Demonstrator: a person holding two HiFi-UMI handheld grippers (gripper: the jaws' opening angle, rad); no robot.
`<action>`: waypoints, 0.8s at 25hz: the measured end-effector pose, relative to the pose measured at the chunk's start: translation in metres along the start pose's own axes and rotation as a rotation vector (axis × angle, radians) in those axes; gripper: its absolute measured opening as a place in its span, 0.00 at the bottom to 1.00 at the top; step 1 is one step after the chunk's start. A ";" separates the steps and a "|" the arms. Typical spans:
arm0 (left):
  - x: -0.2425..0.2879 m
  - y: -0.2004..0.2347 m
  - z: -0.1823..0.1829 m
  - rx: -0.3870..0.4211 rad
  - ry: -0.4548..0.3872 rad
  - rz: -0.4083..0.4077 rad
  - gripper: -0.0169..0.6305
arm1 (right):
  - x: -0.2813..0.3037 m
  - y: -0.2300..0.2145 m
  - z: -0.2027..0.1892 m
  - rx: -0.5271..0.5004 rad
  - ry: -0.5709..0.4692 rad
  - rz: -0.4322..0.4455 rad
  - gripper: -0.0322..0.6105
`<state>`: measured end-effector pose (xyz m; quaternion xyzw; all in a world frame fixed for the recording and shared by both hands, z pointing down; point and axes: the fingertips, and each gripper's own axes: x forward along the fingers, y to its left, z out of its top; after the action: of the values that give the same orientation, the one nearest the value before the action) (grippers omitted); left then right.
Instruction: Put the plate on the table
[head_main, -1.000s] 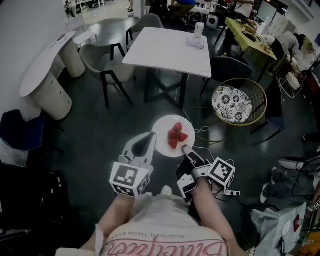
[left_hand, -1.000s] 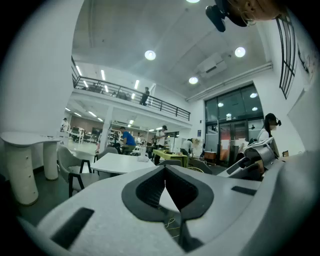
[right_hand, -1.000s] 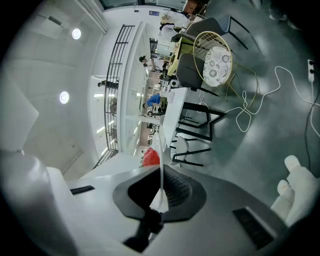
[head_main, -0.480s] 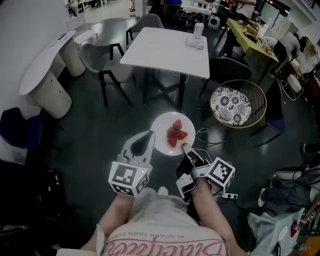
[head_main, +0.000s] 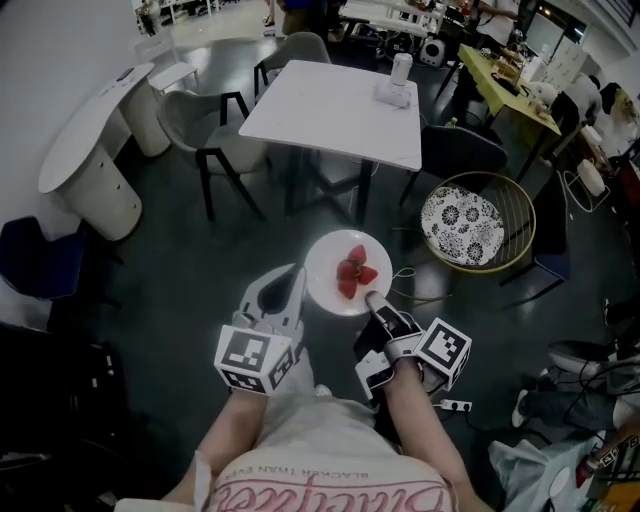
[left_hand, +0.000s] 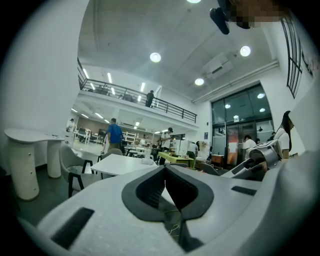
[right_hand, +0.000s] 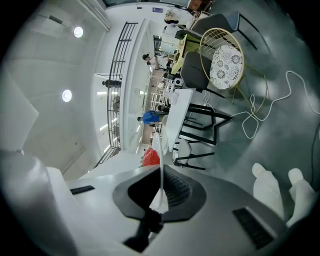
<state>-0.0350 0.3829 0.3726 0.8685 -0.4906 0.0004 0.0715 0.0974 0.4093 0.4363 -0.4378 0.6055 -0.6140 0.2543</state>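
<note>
A white plate (head_main: 328, 288) with red strawberries (head_main: 352, 272) hangs in the air over the dark floor, in front of me. My right gripper (head_main: 372, 298) is shut on its near rim. In the right gripper view the plate (right_hand: 159, 160) runs edge-on out of the jaws with a strawberry (right_hand: 149, 158) beside it. My left gripper (head_main: 292, 282) is shut, its tip against the plate's left rim; its pads (left_hand: 150, 187) meet with nothing clamped. The white square table (head_main: 320, 105) stands further ahead, beyond both grippers.
A white holder (head_main: 397, 85) sits at the table's far right. Grey chairs (head_main: 205, 120) stand left of it, a dark chair (head_main: 460, 150) and a wire chair with a patterned cushion (head_main: 475, 220) to the right. Cables (head_main: 420, 275) lie on the floor. A curved white counter (head_main: 85, 140) is at left.
Both grippers and the plate keep the same pose. The floor and the table have slid slightly nearer in the head view as the person steps forward.
</note>
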 end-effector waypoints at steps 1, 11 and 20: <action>0.007 0.005 0.000 -0.001 0.002 -0.002 0.03 | 0.007 0.000 0.004 0.003 -0.002 -0.002 0.07; 0.100 0.075 0.015 -0.005 0.013 -0.037 0.03 | 0.111 0.024 0.054 0.024 -0.037 0.005 0.06; 0.187 0.161 0.040 0.006 0.017 -0.078 0.03 | 0.225 0.057 0.092 0.011 -0.079 -0.004 0.07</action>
<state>-0.0782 0.1367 0.3665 0.8871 -0.4558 0.0063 0.0730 0.0527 0.1641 0.4225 -0.4616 0.5906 -0.6001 0.2793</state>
